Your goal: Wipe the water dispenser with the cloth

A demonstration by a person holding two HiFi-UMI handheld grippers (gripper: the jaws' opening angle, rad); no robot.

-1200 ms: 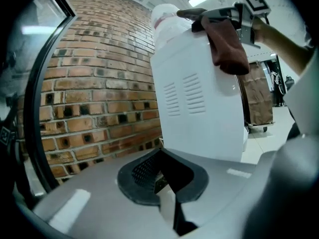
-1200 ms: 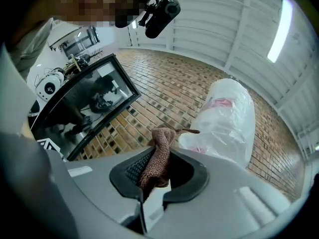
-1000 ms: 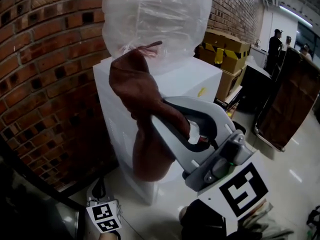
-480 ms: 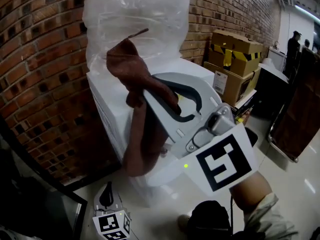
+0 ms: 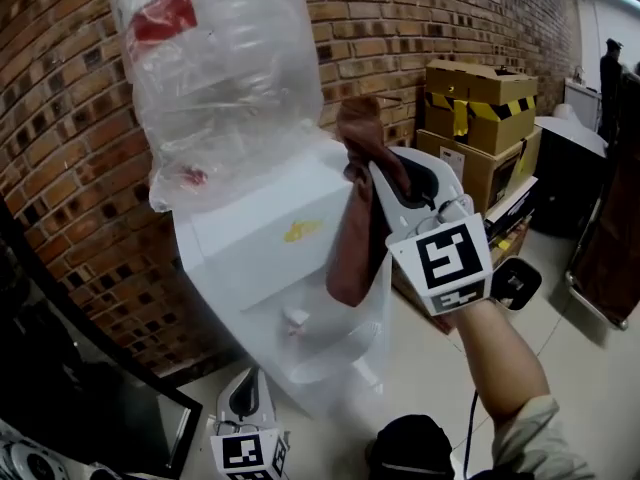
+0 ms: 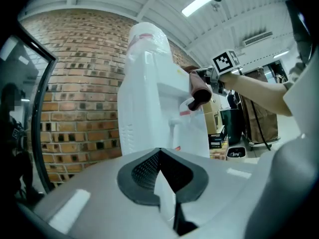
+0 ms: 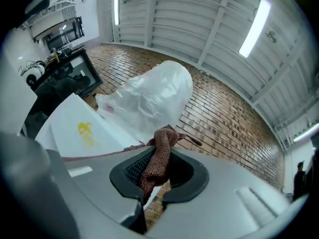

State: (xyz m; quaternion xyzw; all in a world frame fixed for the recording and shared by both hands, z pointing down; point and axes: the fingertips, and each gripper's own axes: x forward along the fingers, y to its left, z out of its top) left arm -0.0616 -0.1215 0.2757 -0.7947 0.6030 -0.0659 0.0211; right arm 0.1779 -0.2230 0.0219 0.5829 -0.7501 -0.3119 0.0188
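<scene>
So that the cloth (image 5: 352, 240) hangs free to wipe the dispenser (image 5: 262, 243), my right tool (image 5: 378, 171) clamps its top; my left tool (image 5: 246, 396) idles low, jaws together.

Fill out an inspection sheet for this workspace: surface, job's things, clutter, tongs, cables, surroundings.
Surface: pale floor.
Job's things: white water dispenser against the wall, its bottle wrapped in clear plastic; brown cloth hangs by its upper right side, contact cannot be told.
Clutter: cardboard boxes right of the dispenser.
Tongs: right tongs shut on the cloth; left tongs held low, tips together, nothing between.
Cables: thin dark cord below the right forearm.
Surroundings: brick wall; a person far off at the right.
</scene>
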